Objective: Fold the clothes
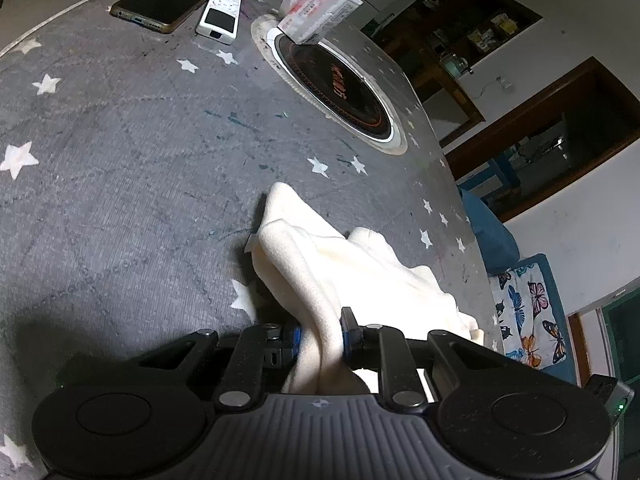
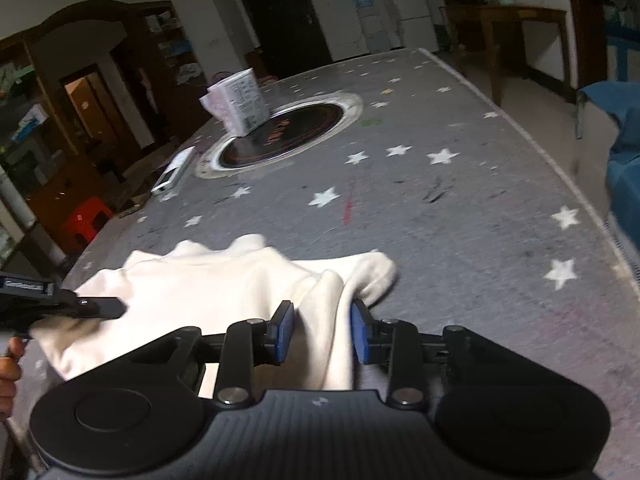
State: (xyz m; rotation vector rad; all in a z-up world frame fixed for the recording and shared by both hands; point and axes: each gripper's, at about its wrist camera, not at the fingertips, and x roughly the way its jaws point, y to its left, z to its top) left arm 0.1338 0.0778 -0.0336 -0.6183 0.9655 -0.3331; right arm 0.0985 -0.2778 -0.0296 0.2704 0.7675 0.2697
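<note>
A cream-white fleece garment (image 1: 344, 264) lies bunched on the grey star-patterned table cover (image 1: 120, 160). My left gripper (image 1: 320, 338) is shut on a fold of it, the cloth squeezed between the blue pads. In the right wrist view the same garment (image 2: 208, 288) spreads to the left. My right gripper (image 2: 322, 334) has its blue pads on either side of a thick fold; the jaws stand fairly wide with cloth filling the gap. The left gripper's finger (image 2: 96, 308) reaches in over the garment's left edge.
A phone (image 1: 160, 4), a white remote (image 1: 220, 16) and a tissue pack (image 1: 320, 8) lie at the far side, the pack on a round inset cooktop (image 1: 336, 92). The cooktop (image 2: 280, 136) and pack (image 2: 240, 102) show ahead. Blue cushions (image 2: 624, 152) lie right.
</note>
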